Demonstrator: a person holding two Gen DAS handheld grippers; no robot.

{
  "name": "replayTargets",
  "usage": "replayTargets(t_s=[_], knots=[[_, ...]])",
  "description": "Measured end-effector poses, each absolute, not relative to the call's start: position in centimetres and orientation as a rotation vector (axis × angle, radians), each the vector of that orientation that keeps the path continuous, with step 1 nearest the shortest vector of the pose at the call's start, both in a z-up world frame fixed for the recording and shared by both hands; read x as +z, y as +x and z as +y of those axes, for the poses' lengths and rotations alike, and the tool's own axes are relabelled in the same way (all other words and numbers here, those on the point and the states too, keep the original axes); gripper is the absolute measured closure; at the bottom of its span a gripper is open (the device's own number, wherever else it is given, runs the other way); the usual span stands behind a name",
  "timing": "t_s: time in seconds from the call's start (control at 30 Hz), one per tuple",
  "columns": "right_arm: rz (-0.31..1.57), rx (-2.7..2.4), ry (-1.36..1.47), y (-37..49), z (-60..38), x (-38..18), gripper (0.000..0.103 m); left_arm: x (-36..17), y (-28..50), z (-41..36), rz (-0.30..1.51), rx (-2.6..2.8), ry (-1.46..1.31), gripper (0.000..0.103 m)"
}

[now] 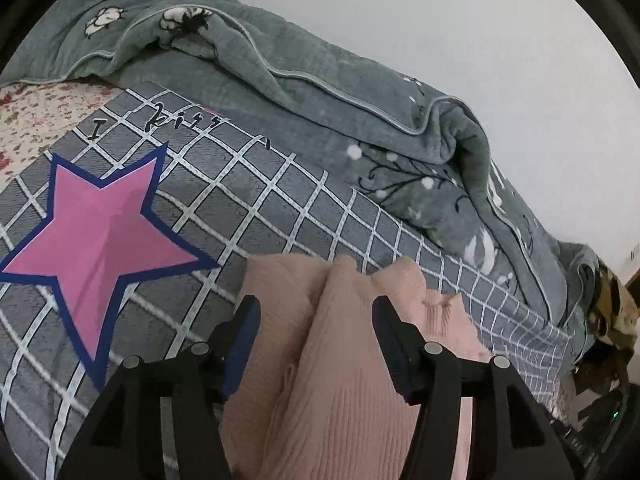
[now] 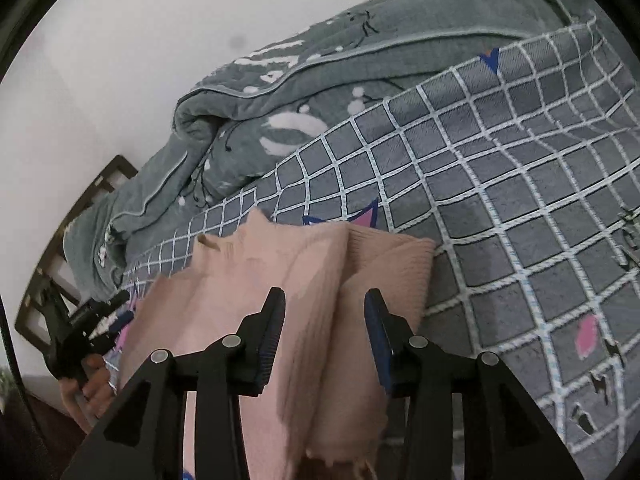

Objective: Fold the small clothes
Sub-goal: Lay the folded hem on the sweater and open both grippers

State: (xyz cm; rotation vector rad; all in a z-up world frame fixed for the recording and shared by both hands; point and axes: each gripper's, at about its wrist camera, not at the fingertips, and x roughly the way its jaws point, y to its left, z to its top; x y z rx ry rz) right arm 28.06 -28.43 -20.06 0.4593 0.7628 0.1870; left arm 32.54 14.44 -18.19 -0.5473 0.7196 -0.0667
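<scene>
A pink ribbed knit garment (image 1: 340, 360) lies bunched on a grey checked bedsheet (image 1: 248, 208) with a pink star print (image 1: 100, 232). My left gripper (image 1: 316, 308) is open, its jaws wide apart with the pink fabric lying between them. In the right wrist view the same pink garment (image 2: 280, 280) lies folded in ridges on the sheet (image 2: 500, 200). My right gripper (image 2: 325, 300) is open, its jaws straddling a raised fold of the garment. The left gripper (image 2: 92, 328), held by a hand, shows at the left edge of the right wrist view.
A rumpled grey-green blanket (image 1: 360, 112) with white flower print lies along the far side of the bed against a white wall (image 1: 440, 20). A floral sheet (image 1: 36, 116) shows at far left. A dark wooden bed frame (image 2: 80, 208) stands at the left.
</scene>
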Motion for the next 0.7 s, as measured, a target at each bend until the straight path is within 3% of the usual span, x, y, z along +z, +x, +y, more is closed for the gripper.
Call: replayTargets(t_s=[0.3,0.7], knots=[[0.702,0.168,0.309,22.9,-26.5,-17.5,0.062,-17.5,28.1,14.6,0.707,-0.055,-0.545,0.047],[0.707,0.186,0.306,14.9,-25.1,-19.4,0.065,-19.8,18.0,16.7,0.706,-0.091,-0.527,0.048]])
